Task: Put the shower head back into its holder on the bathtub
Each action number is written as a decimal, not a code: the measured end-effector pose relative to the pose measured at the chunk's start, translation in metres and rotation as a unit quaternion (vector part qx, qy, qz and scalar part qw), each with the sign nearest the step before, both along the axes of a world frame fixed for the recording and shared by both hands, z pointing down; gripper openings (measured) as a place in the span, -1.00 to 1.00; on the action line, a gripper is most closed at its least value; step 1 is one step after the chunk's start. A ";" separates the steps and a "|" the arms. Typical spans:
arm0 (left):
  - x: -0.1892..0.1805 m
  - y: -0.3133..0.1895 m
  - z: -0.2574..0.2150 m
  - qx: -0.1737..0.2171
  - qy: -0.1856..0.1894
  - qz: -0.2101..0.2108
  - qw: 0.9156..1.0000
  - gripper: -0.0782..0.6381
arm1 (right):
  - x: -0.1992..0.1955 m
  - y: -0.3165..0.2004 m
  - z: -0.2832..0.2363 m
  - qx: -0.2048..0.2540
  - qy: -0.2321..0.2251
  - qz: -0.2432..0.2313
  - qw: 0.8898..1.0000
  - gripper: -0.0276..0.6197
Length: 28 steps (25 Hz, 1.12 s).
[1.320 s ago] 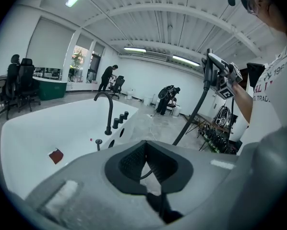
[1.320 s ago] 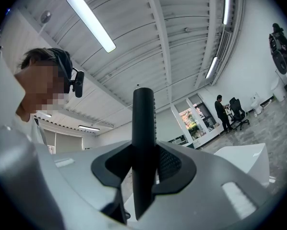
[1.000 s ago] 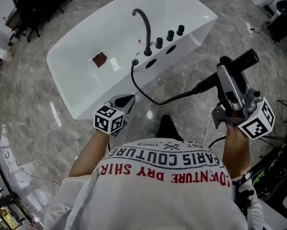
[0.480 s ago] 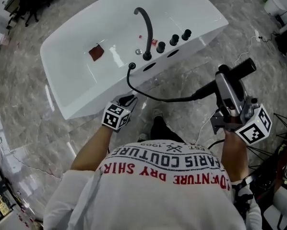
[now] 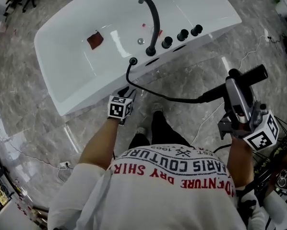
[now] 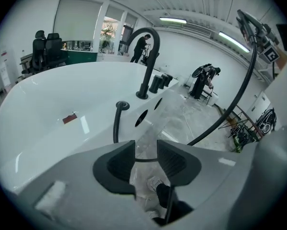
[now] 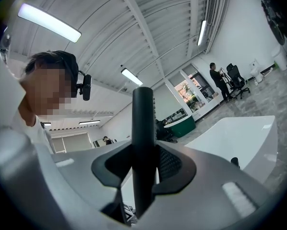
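White glossy bathtub [image 5: 76,80], smooth rounded-rectangle shell, stood on grey veined polished marble floor [image 5: 33,123]. At the tub's near rim: black curved gooseneck faucet [image 5: 153,18], a row of three black round knobs [image 5: 182,34] beside it, and a round black hose socket [image 5: 133,61] on the rim's other side of the faucet. A small reddish-brown square patch [image 5: 95,40] lay on the tub's bottom. A thin black flexible hose [image 5: 167,98] ran from the socket down the tub's outer wall and out over the floor. The shower head [image 5: 249,74], a matte black straight cylinder, was off the tub, well apart from its rim, lying roughly level. The right gripper [image 5: 235,87] was clamped tight on the shower head's shaft, pads pressed on both sides. The left gripper [image 5: 126,92] sat just beside the tub's outer wall below the socket; its jaws had just been opening, stood moderately apart, ribbed dark pads on nothing, only floor seen through the gap.
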<state>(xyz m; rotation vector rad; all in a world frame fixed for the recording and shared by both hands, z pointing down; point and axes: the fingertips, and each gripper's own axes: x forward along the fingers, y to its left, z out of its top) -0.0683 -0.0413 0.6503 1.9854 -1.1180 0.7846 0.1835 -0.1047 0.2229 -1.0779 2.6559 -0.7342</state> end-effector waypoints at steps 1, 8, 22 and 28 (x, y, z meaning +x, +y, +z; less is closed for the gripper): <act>-0.003 -0.001 0.010 -0.004 -0.008 -0.006 1.000 -0.36 | 0.000 -0.003 0.003 -0.003 0.003 -0.001 1.000 -0.53; -0.029 -0.025 0.054 -0.015 -0.054 -0.067 0.996 -0.34 | 0.002 -0.024 0.017 -0.014 0.009 -0.004 1.000 -0.53; -0.043 -0.053 0.098 -0.029 -0.113 -0.134 0.984 -0.42 | 0.007 -0.050 0.044 -0.041 0.011 -0.003 0.999 -0.54; -0.040 -0.053 0.096 -0.034 -0.112 -0.137 0.984 -0.59 | 0.008 -0.054 0.051 -0.052 0.014 -0.003 0.999 -0.54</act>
